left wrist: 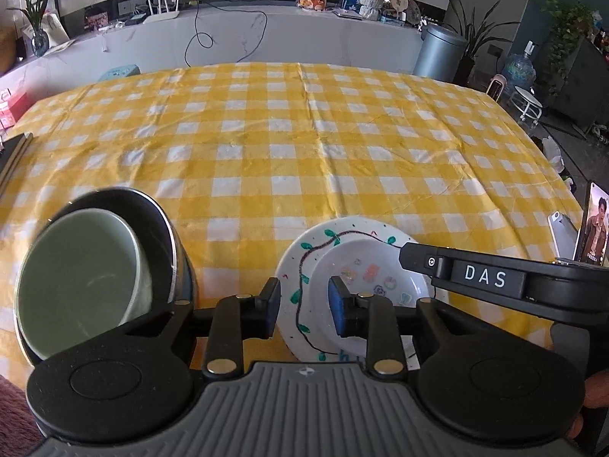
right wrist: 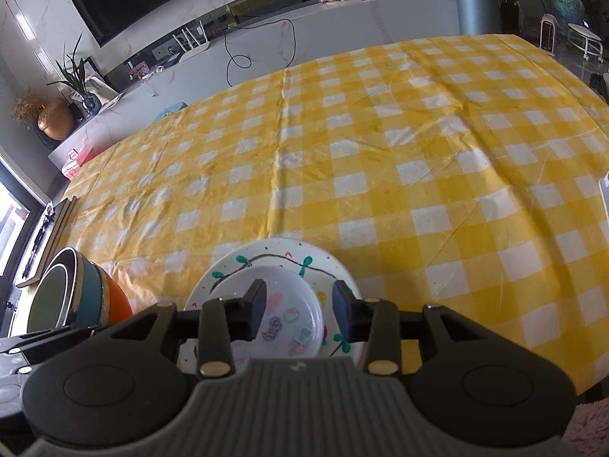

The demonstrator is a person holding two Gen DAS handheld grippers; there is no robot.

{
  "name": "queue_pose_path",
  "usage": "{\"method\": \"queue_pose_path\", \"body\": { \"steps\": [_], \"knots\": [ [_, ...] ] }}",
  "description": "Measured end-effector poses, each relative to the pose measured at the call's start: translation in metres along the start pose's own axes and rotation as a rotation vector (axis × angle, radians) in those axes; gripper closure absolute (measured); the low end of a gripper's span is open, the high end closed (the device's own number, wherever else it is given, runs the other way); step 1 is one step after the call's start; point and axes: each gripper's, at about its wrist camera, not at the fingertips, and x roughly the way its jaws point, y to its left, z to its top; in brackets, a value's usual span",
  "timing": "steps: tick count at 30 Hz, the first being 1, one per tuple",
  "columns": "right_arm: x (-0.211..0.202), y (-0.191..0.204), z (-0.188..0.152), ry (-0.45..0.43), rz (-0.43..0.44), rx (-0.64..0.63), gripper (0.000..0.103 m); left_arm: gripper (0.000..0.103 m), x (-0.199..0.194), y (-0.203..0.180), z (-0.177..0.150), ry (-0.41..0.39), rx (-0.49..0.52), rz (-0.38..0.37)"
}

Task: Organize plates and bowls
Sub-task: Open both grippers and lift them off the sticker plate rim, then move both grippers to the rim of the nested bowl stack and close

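Observation:
A small white plate with sticker pictures [left wrist: 375, 266] [right wrist: 289, 304] lies on a larger white plate with a painted vine [left wrist: 304, 259] [right wrist: 281, 255] at the table's near edge. A pale green bowl [left wrist: 80, 266] sits tilted inside a dark bowl [left wrist: 160, 221]; in the right wrist view this stack [right wrist: 61, 293] also shows a teal and an orange bowl [right wrist: 118, 304]. My left gripper [left wrist: 303, 306] is open over the big plate's left rim. My right gripper [right wrist: 298, 308] is open above the small plate; it also reaches in from the right of the left wrist view [left wrist: 483, 278].
The yellow checked tablecloth [left wrist: 304, 133] [right wrist: 380, 144] covers the table. A phone [left wrist: 593, 224] playing video stands at the right edge. A dark board [right wrist: 57, 224] lies at the left edge. A grey bin [left wrist: 441, 49] and a shelf with clutter stand beyond the table.

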Motion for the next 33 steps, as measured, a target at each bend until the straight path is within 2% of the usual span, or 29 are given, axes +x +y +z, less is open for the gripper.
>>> {"method": "queue_pose_path", "body": {
  "steps": [6,7,8,11,14,16,19,22,25,29,33],
  "knots": [
    [-0.009,0.017,0.005,-0.054,0.021,-0.054,0.049,0.059,-0.029,0.021,0.011,-0.032,0.016,0.043],
    [-0.009,0.021,0.005,-0.053,0.022,-0.064,0.047,0.061,-0.035,0.027,0.014,-0.038,0.018,0.022],
    [-0.009,0.027,0.006,-0.05,0.022,-0.074,0.046,0.054,-0.04,0.032,0.016,-0.039,0.012,0.003],
    [-0.01,0.042,0.007,-0.052,0.014,-0.087,0.039,0.048,-0.057,0.048,0.02,-0.076,-0.011,0.027],
    [-0.014,0.055,0.006,-0.096,0.018,-0.097,0.033,0.043,-0.073,0.066,0.024,-0.119,-0.038,0.001],
    [-0.017,0.064,0.006,-0.113,0.021,-0.103,0.032,0.04,-0.078,0.079,0.025,-0.142,-0.054,0.029],
    [-0.017,0.079,0.007,-0.105,0.027,-0.081,0.017,0.036,-0.075,0.102,0.025,-0.136,-0.107,0.099],
    [-0.015,0.095,0.006,-0.097,0.05,-0.082,0.017,0.036,-0.066,0.133,0.021,-0.099,-0.206,0.121],
    [-0.008,0.108,0.006,-0.045,0.084,-0.07,0.018,0.036,-0.06,0.155,0.015,-0.084,-0.277,0.125],
    [0.008,0.12,0.006,0.061,0.161,-0.014,0.023,0.034,-0.053,0.169,0.009,-0.073,-0.3,0.136],
    [0.024,0.137,-0.002,0.139,0.185,-0.003,0.026,0.034,-0.044,0.18,0.0,-0.043,-0.339,0.084]
  ]
}}
